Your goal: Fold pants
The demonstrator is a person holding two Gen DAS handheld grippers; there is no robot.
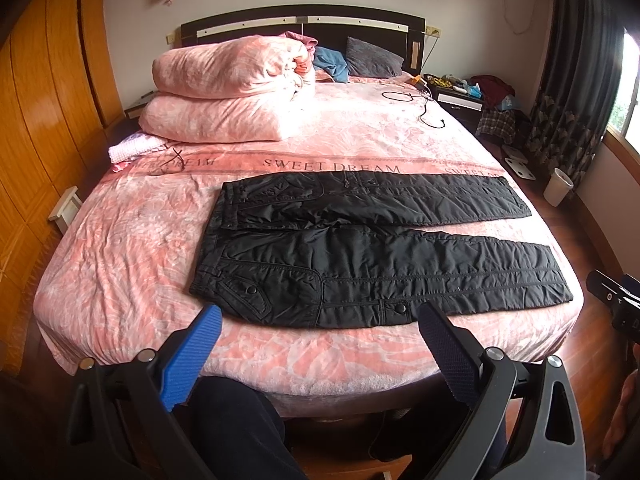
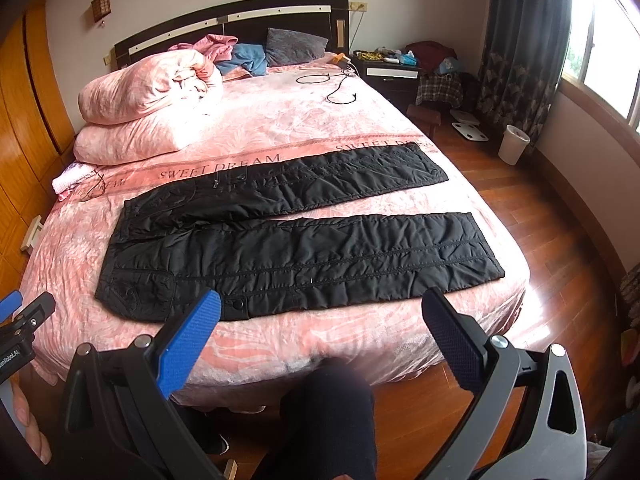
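Black padded pants [image 1: 360, 248] [image 2: 288, 240] lie flat across the pink bed [image 1: 132, 240] [image 2: 320, 120], waistband to the left and both legs spread apart toward the right. My left gripper [image 1: 320, 316] hovers open just short of the bed's near edge, its blue and black fingers [image 1: 200, 344] straddling the nearer hip and pocket. My right gripper [image 2: 322, 306] is also open, held before the nearer leg. Neither touches the cloth. Each gripper shows at the edge of the other's view.
A folded pink duvet [image 1: 228, 92] [image 2: 148, 100] is stacked at the head of the bed, with a black cable [image 1: 424, 108] beside it. A nightstand [image 2: 392, 72], a white bin [image 2: 514, 144] and wooden floor lie to the right; a wardrobe [image 1: 44, 80] lines the left.
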